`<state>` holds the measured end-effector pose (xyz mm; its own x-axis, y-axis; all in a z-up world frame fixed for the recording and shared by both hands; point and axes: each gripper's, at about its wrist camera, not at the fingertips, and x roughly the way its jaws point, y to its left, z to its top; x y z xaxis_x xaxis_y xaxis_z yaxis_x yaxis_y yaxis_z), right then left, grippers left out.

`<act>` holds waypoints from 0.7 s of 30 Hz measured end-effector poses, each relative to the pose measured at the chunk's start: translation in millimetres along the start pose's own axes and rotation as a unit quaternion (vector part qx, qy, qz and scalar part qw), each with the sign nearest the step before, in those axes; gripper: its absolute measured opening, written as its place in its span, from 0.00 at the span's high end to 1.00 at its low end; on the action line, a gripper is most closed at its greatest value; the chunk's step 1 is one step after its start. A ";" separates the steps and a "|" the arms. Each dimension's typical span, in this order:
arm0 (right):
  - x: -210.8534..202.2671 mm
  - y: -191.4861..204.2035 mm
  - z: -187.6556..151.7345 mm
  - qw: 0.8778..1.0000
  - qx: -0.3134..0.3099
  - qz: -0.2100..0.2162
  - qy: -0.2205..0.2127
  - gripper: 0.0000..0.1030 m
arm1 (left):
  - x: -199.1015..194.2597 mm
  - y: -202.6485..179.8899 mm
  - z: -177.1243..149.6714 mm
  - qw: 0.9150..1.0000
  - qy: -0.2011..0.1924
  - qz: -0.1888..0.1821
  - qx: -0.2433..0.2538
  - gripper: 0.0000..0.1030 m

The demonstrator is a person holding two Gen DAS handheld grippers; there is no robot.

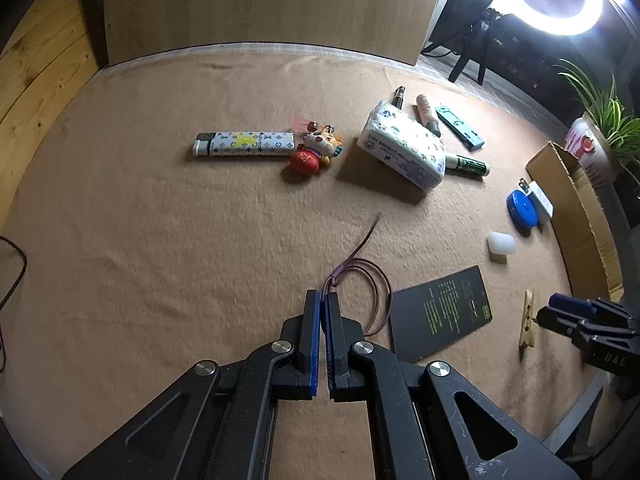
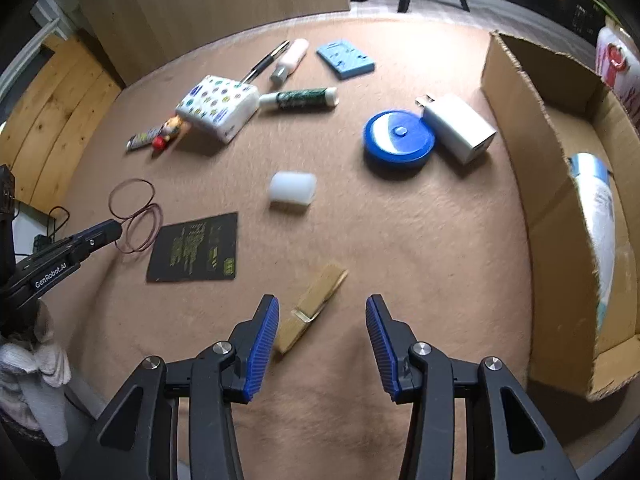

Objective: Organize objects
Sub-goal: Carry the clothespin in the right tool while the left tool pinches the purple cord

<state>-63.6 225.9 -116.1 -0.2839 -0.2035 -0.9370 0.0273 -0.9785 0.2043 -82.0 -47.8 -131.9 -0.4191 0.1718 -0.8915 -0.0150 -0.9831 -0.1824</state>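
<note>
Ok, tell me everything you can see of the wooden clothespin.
The clothespin is pale, light-coloured wood, two long flat halves joined by what looks like a metal spring near the middle. It lies flat on the tan felt mat, running diagonally, one end near the open right gripper and close to its left finger, though contact cannot be confirmed. It sits just right of the black card, apart from it. In the left wrist view it shows as a thin upright sliver ahead of the right gripper's tips.

Left claw (image 1: 325, 300) pinched on purple cord loop (image 1: 374, 296); black card (image 1: 440, 312) just beside, on felt mat (image 1: 160, 240).
</note>
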 end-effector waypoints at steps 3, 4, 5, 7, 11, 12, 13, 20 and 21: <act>5.0 9.8 -1.6 1.000 -0.016 -0.013 0.005 0.60 | -1.6 0.8 -3.6 1.000 0.000 -0.005 -0.005 0.98; 7.2 12.0 -2.2 1.000 -0.021 -0.019 0.007 0.60 | -2.0 1.1 -4.4 1.000 0.001 -0.008 -0.006 0.98; 9.7 14.2 -2.6 0.999 -0.026 -0.025 0.007 0.60 | -3.0 1.4 -5.2 1.000 0.001 -0.010 -0.008 0.98; 14.4 16.9 -3.8 0.999 -0.034 -0.033 0.008 0.71 | -6.7 1.0 -5.9 1.000 -0.003 -0.014 -0.010 0.98; 16.4 17.7 -6.0 0.998 -0.050 -0.049 0.001 0.82 | -17.1 0.0 -6.2 1.000 -0.011 -0.019 -0.010 0.98; 15.8 16.0 -6.1 0.997 -0.050 -0.050 -0.001 0.86 | -19.4 -0.7 -5.9 1.000 -0.013 -0.019 -0.009 0.98; 15.0 13.9 -6.3 0.998 -0.047 -0.048 -0.002 0.88 | -21.3 -1.1 -5.1 1.000 -0.014 -0.019 -0.010 0.98; 0.9 -2.2 -9.8 0.999 -0.026 -0.039 -0.023 0.89 | -40.2 -15.1 0.7 0.999 -0.033 -0.030 0.001 0.98; -3.6 -3.7 -10.1 0.999 -0.024 -0.037 -0.029 0.89 | -42.1 -17.4 1.9 0.999 -0.035 -0.032 0.002 0.98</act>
<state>-53.0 229.9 -116.3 -0.3418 -0.1295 -0.9308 0.0501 -0.9916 0.1195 -65.9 -38.0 -90.4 -0.4793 0.2298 -0.8470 -0.0469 -0.9705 -0.2367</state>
